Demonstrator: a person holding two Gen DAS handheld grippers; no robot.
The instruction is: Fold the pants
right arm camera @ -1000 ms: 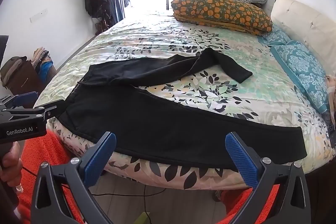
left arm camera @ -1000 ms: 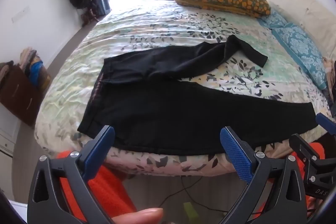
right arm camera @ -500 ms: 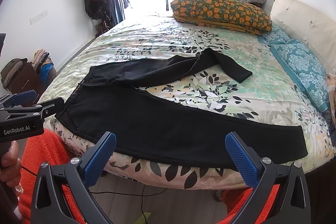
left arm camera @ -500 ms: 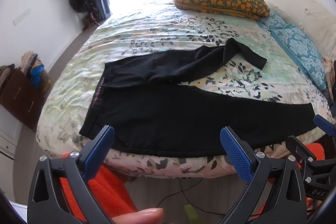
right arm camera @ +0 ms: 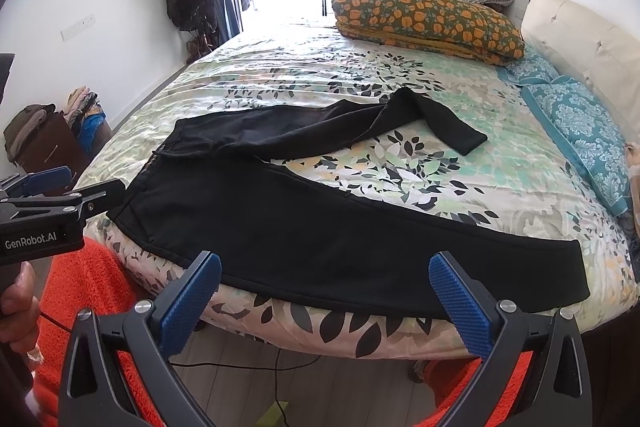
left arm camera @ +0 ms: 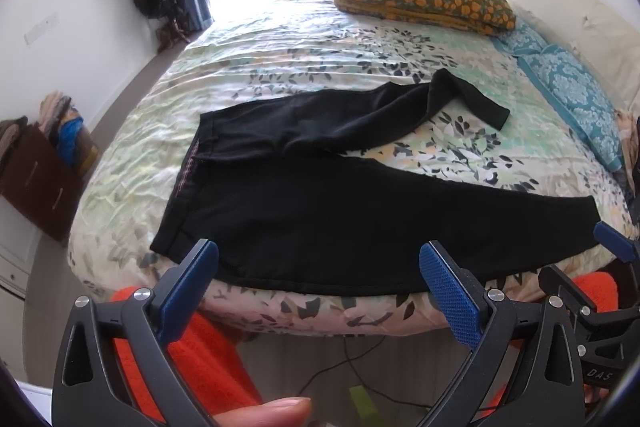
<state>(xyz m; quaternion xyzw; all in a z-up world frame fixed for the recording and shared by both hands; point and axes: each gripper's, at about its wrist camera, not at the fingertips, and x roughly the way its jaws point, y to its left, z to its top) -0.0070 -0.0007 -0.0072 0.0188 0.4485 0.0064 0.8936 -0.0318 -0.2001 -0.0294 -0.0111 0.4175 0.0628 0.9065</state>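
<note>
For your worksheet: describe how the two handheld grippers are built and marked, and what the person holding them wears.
Each gripper, left and right, has black triangular-cutout finger frames with silver screws and blue, knurled pads. The left gripper's side reads "GenRobot.AI" in white in the right wrist view. Fuzzy orange clothing shows beneath them.

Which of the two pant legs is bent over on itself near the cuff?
The far leg, the one toward the pillows. Its cuff end kinks back toward the headboard side, while the near leg lies straight along the bed edge.
</note>
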